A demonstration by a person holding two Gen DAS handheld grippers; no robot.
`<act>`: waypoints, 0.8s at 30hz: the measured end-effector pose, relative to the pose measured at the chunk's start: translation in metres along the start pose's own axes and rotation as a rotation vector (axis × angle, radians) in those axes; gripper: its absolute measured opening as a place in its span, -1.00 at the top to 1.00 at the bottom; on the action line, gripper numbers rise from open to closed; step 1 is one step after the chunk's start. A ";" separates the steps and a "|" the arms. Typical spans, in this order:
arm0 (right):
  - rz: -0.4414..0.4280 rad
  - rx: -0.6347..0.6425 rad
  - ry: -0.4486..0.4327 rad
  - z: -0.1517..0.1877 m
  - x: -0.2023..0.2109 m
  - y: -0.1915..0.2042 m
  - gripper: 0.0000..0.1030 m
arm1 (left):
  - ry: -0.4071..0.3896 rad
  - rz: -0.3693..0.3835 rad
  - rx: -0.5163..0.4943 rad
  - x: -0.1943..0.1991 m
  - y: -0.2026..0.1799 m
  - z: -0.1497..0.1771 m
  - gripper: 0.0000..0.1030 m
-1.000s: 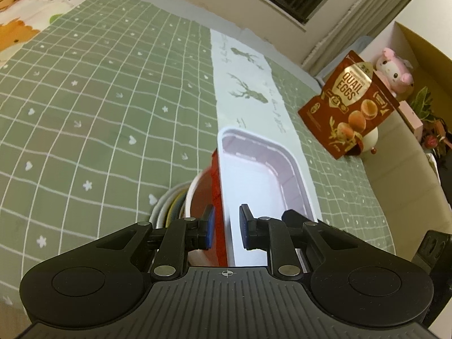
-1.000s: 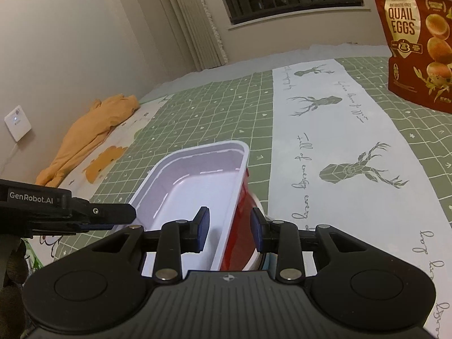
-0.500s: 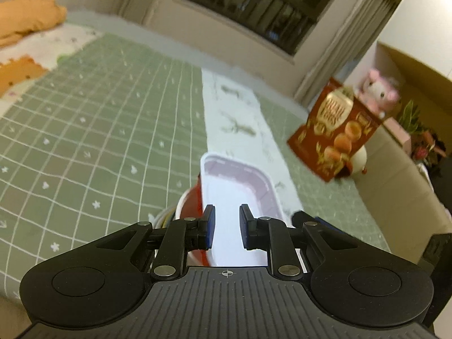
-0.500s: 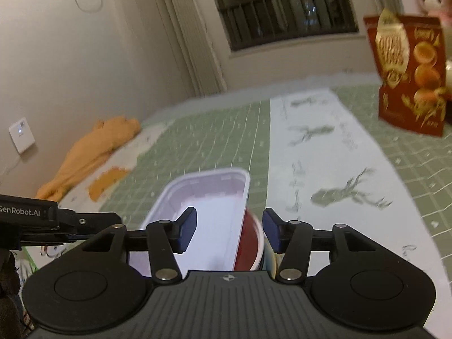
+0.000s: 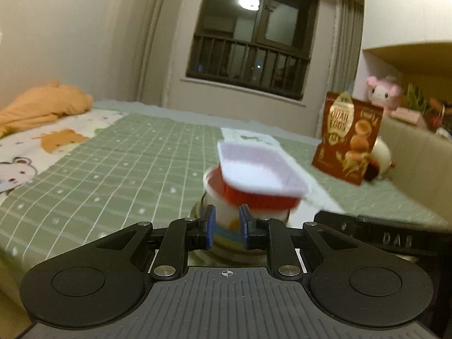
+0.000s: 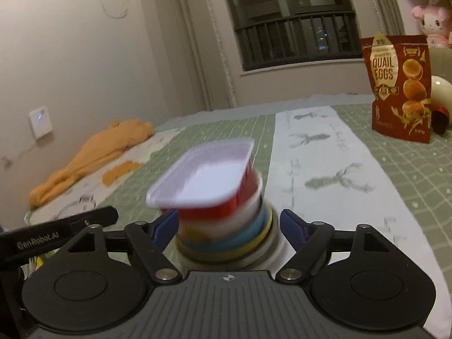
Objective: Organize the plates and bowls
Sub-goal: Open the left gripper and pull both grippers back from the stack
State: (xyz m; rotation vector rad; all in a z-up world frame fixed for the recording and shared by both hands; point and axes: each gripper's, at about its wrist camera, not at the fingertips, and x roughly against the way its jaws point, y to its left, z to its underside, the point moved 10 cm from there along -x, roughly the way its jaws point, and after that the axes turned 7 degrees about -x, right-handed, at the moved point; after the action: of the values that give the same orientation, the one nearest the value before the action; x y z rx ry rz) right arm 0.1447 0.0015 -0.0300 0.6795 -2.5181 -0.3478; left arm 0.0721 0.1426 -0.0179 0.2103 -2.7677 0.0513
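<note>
A stack of dishes stands on the green checked cloth point(image 6: 214, 130). On top lies a pale rectangular tray point(image 6: 203, 178) in a red container point(image 6: 214, 212), above white, blue, yellow and grey bowls point(image 6: 226, 240). My right gripper point(image 6: 228, 223) is low and close, its jaws opening wide on either side of the stack, and the blue pads do not press on it. My left gripper point(image 5: 227, 226) faces the same tray point(image 5: 260, 169) and white bowl point(image 5: 226, 217) from the other side. Its pads keep a narrow gap with nothing pinched. Motion blurs the stack.
A red quail eggs bag point(image 6: 401, 90) stands at the back right, beside a pink plush toy point(image 6: 432, 19). A white deer-print runner point(image 6: 325, 163) lies to the right of the stack. An orange garment point(image 6: 99, 152) lies at the far left. The left gripper's black finger point(image 6: 56, 231) shows at the right wrist view's left edge.
Both grippers have drawn back from the stack and dropped to a lower, flatter view of it. The right jaws, nearly closed by the container's wall, have spread wide. The left gap is unchanged.
</note>
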 end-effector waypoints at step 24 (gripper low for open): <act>0.161 0.037 -0.018 0.068 0.050 -0.035 -0.70 | 0.087 -0.020 -0.092 0.030 -0.069 0.052 0.64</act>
State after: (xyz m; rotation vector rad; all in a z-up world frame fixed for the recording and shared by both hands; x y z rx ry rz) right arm 0.0856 -0.0470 -0.0799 0.4849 -2.5819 -0.2512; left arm 0.0369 0.0669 -0.0551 0.2064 -2.6736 -0.0708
